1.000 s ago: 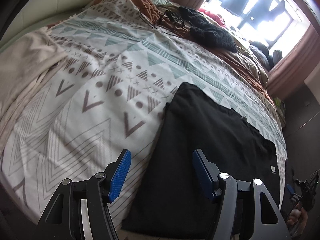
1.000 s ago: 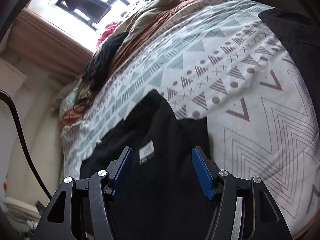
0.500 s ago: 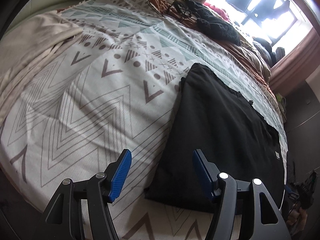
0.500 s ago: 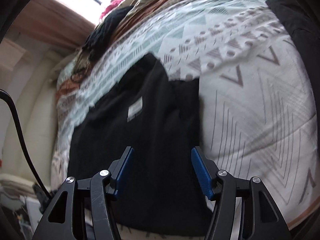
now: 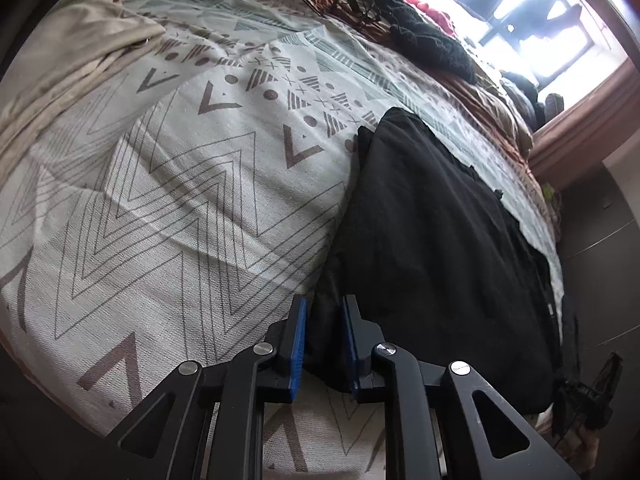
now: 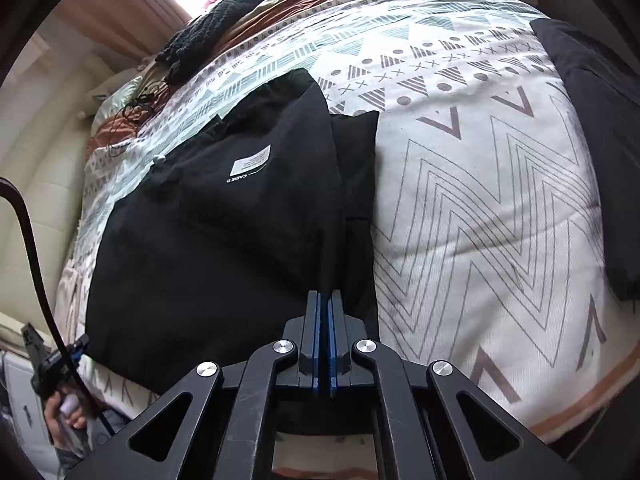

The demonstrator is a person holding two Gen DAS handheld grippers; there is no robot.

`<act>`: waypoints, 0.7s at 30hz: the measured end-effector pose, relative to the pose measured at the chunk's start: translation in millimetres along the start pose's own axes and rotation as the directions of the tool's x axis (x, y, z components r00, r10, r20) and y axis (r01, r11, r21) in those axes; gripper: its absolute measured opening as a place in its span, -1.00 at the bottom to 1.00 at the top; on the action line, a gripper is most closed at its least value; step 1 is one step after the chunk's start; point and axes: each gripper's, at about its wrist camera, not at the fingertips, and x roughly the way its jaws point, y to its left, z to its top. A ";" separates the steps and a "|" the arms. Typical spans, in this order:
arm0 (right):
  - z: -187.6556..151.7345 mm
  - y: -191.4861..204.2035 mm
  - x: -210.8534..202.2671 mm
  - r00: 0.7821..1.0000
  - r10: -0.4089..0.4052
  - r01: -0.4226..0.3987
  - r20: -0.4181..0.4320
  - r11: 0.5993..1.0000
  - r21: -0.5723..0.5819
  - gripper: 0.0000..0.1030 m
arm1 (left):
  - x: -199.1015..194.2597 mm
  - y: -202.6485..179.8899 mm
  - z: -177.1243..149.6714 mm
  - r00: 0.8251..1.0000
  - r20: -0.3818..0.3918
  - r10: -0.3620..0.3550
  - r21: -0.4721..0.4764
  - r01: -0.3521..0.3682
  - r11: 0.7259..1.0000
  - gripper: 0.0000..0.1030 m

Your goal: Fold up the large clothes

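A folded black garment lies on the patterned bedspread, with a white label on its top layer. My left gripper is at the garment's near left corner; its jaws are closing, and bunched black cloth fills the gap between the blue pads. Along the garment's near right fold edge, my right gripper is shut, with a thin layer of black cloth pinched between its pads. A hand holding the left gripper shows at the lower left of the right wrist view.
A second black garment lies at the bed's right side. A black knit piece and tangled cables sit near the window. A beige sheet is bunched at the left. A black cable hangs at the left.
Both grippers came down to the garment's near edge. Their jaws went from wide open to closed on black cloth, the left at the corner, the right on the fold edge.
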 end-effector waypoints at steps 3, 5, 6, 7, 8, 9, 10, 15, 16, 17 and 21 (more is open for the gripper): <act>-6.9 1.6 -3.3 1.000 -0.020 0.020 0.005 1.000 0.009 -0.96 | -2.1 0.8 -0.7 1.000 -0.005 -0.018 0.006 0.018 1.000 -0.72; -10.7 2.2 -5.5 0.999 -0.035 0.035 0.009 0.999 0.020 -0.96 | -3.0 -1.0 -2.8 1.000 -0.010 -0.025 0.018 0.025 1.000 -0.78; -12.7 1.6 -6.6 0.999 -0.039 0.038 0.012 0.999 0.031 -0.96 | -3.6 -1.9 -4.2 1.000 -0.012 -0.028 0.022 0.029 0.999 -0.81; -13.9 1.4 -7.2 0.999 -0.040 0.039 0.014 0.998 0.039 -0.96 | -4.5 -2.1 -5.7 0.999 -0.012 -0.034 0.024 0.034 0.999 -0.82; -14.9 0.6 -8.2 0.999 -0.039 0.039 0.017 0.998 0.050 -0.96 | -5.2 -2.2 -7.4 0.999 -0.015 -0.039 0.025 0.040 0.999 -0.86; -15.3 -1.1 -8.9 0.999 -0.035 0.034 0.019 0.997 0.070 -0.96 | -5.7 -2.4 -9.0 0.999 -0.020 -0.045 0.027 0.046 0.999 -0.89; -13.7 -2.6 -8.4 0.999 -0.028 0.026 0.019 0.996 0.086 -0.96 | -5.7 -2.6 -9.7 0.999 -0.023 -0.049 0.028 0.050 0.998 -0.90; -12.9 -9.8 -14.1 0.999 -0.027 0.023 0.027 0.991 0.132 -0.88 | -12.0 -0.7 -11.6 0.996 -0.028 -0.090 0.025 0.090 0.996 -0.91; -13.6 -10.5 -16.9 0.999 -0.033 0.028 0.036 0.991 0.133 -0.78 | -12.9 0.3 -10.6 0.996 -0.025 -0.091 0.020 0.091 0.996 -0.90; -14.9 -9.6 -20.3 0.998 -0.043 0.036 0.047 0.991 0.130 -0.70 | -14.8 3.5 -9.6 0.996 -0.021 -0.091 0.006 0.091 0.996 -0.90; -20.2 -7.5 -20.8 0.998 -0.047 0.043 0.031 0.993 0.112 -0.59 | -15.6 14.0 -7.6 0.992 -0.032 -0.123 -0.049 0.122 0.991 -0.45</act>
